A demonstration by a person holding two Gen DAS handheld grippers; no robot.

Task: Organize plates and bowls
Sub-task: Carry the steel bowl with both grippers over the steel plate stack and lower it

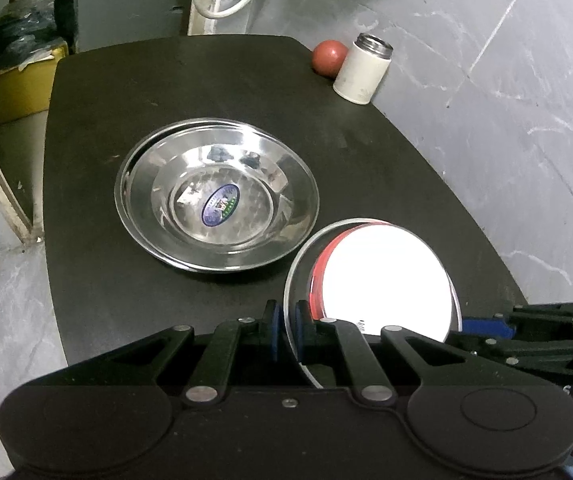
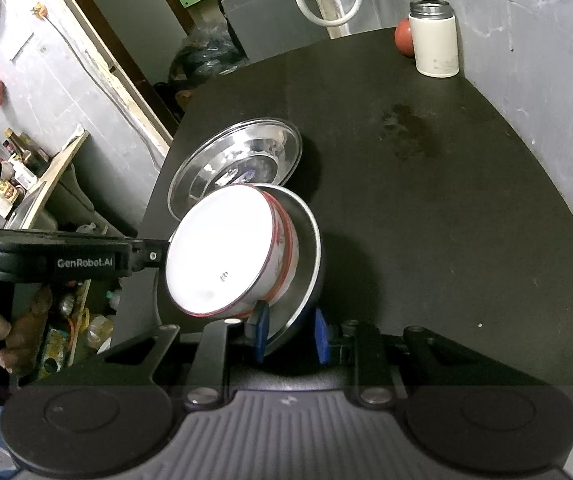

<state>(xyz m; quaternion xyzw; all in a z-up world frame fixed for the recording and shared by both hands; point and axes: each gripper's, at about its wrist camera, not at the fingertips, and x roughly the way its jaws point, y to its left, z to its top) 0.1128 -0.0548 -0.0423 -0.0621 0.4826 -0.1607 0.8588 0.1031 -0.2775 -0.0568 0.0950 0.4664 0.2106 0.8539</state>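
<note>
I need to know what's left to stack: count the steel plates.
3, perhaps more hidden underneath. Two lie stacked mid-table, top plate over a lower plate whose rim peeks out. A third plate is held tilted by both tools, a white bowl in it.

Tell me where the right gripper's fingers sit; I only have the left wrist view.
Observer: The right gripper straddles the near rim of the tilted steel plate, one blue pad on each side.
Operator: Check the bowl's side wall.
Observer: The white enamel bowl has a red-patterned wall that leans on the plate's inside.
Operator: Scan the tabletop by the flask.
Observer: A dark smudge marks the black table short of the white flask.
</note>
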